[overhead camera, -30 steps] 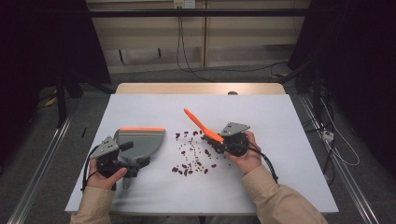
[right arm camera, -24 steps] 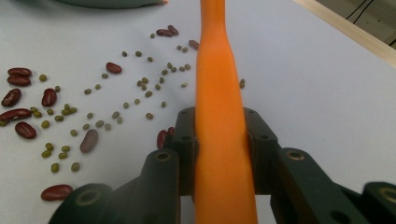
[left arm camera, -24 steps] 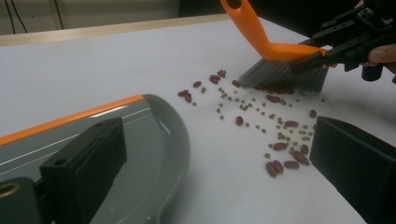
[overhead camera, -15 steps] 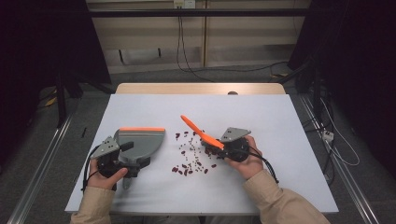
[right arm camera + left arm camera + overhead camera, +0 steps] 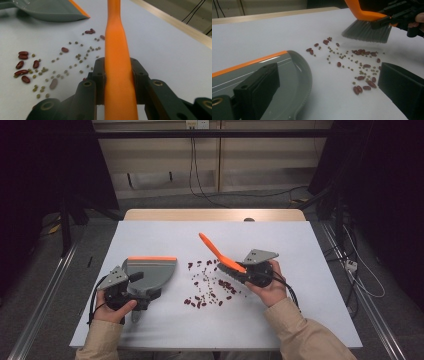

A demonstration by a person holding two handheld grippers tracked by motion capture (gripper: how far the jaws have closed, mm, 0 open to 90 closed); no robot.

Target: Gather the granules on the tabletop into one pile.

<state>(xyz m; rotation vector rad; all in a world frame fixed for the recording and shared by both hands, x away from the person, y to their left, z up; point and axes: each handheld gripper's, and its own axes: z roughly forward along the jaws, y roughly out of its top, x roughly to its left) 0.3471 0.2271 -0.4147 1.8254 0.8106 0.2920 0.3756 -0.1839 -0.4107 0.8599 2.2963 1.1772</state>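
Tabletop (image 5: 150, 330): white rectangular sheet surface with a pale wooden strip along its far edge, carrying every item below.

Dustpan (image 5: 152, 272): grey plastic, flat-bottomed, with an orange rubber lip along its far edge (image 5: 249, 63). Lies on the tabletop at the person's left, with its curved side toward the scattered beans and apart from them.

Left gripper (image 5: 131, 287): black body with a grey three-cornered plate, held in the person's left hand (image 5: 112, 312) at the near end of the dustpan. In the left gripper view one jaw sits over the pan's floor and the other stands off to the right above bare tabletop. Whether the jaws clamp the dustpan's handle cannot be told from these frames.

Right gripper (image 5: 240, 272): same build, held in the person's right hand (image 5: 270, 290) just right of the beans. Its jaws are clamped on the brush handle from both sides.

Hand brush (image 5: 220, 254): orange plastic handle (image 5: 117, 62) slanting up and away to the left, with grey bristles (image 5: 365, 31) pointing down, hanging just above the tabletop at the far right edge of the spill.

Beans (image 5: 207, 287): dark red kidney beans (image 5: 362, 87) mixed with small green round ones (image 5: 57, 75), strewn loose on the tabletop between dustpan and brush.
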